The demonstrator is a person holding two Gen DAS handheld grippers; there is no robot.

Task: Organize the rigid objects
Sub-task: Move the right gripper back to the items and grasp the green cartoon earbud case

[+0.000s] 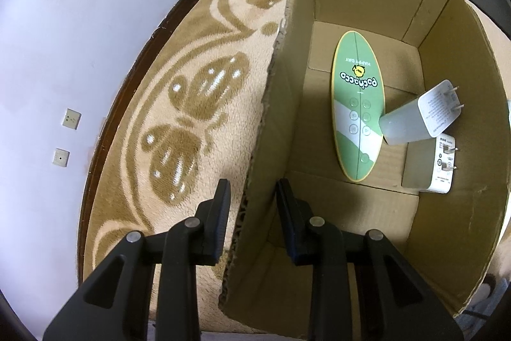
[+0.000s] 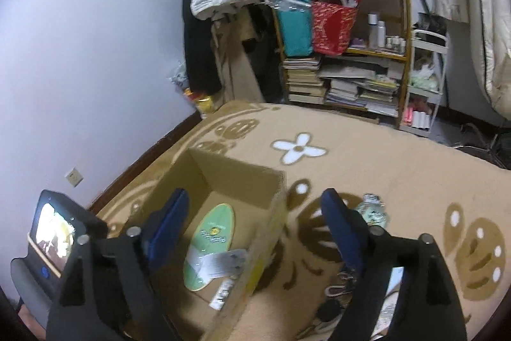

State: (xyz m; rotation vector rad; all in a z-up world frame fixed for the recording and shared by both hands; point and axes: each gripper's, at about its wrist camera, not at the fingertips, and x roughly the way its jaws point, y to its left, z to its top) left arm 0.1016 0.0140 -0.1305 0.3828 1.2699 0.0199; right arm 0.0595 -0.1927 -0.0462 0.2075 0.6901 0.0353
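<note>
Cardboard sits between your left gripper's (image 1: 252, 190) jaws: they straddle the near wall of the box (image 1: 281, 91), one finger outside over the blanket (image 1: 191, 104), one inside. Whether they pinch the wall or merely bracket it, you cannot tell; a gap shows on each side. That wall is light and bendy with a ragged edge, so grip low near the corner or it will fold.

Ahead of those jaws, on the box floor, lies the green oval (image 1: 357, 104), flat, thin and stiff, with little edge to catch; take it across its narrow width. Beyond it to the right, two chargers (image 1: 421, 120) rest by the far wall, one leaning on the other. They look hard, smooth and light, so squeeze the flat sides, never the prongs.

Your right gripper (image 2: 255, 213) hangs with its jaws spread wide and nothing between them, above the box's right wall. Just past the right finger lies a small pale-green packet (image 2: 372, 211) on the blanket, and below that finger a dark cluster like keys (image 2: 340, 283), too blurred to be sure.

Only the right view shows those loose items, the shelf (image 2: 341, 47) and the left gripper's screen. Only the left view shows the chargers' prongs and the wall grip.
</note>
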